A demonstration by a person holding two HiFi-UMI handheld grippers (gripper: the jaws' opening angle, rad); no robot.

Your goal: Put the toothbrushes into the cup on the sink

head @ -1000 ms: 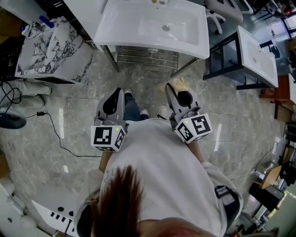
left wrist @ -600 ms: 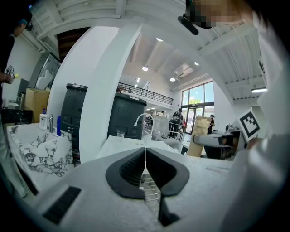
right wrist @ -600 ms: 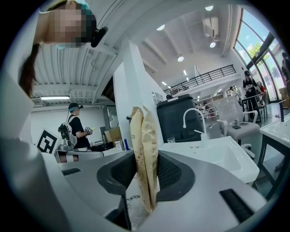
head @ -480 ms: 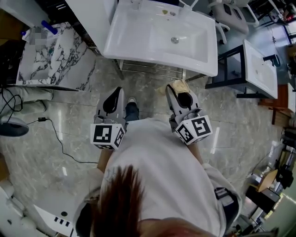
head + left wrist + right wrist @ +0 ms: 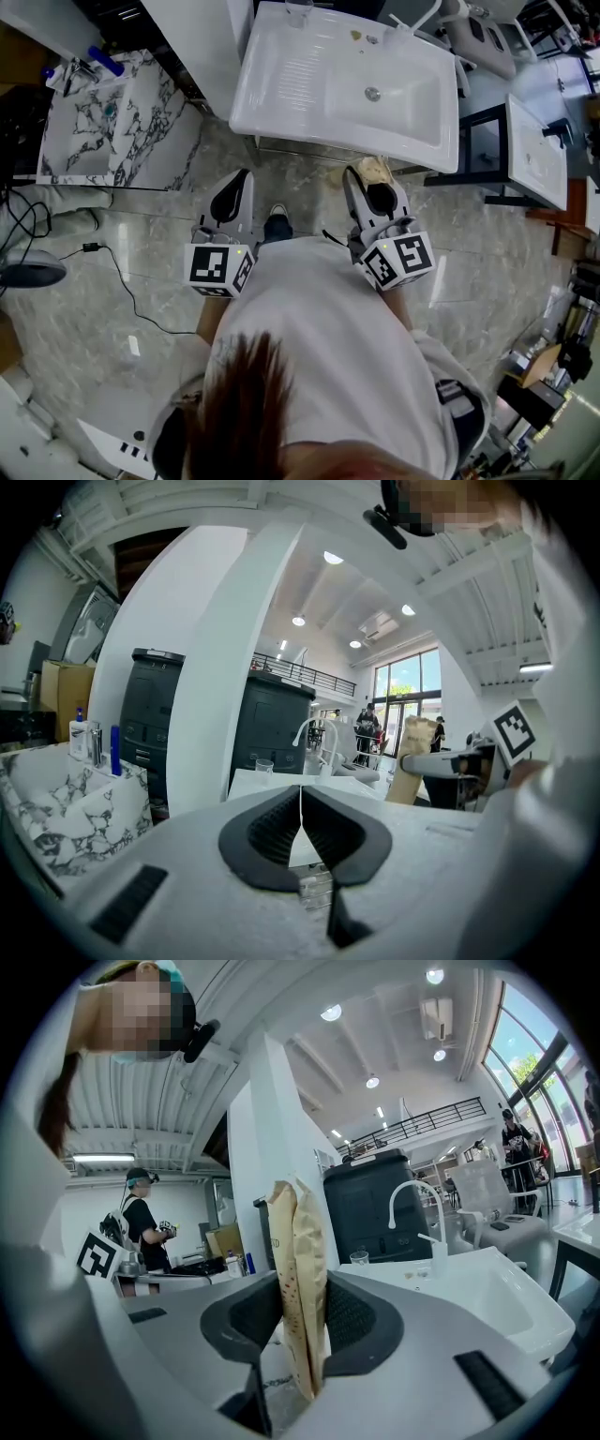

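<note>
- Two tan toothbrush packets sit clamped in my right gripper; my left gripper is closed, empty.
- Walking brought the sink nearer; its far-edge cup looks almost reachable.

Two claws; two paper packets; one cup.

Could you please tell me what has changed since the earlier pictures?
The person has walked toward the white ceramic sink, which now sits lower and nearer in the head view. Unchanged: the right gripper stays shut on two tan paper packets; the left gripper stays shut and empty.
</note>
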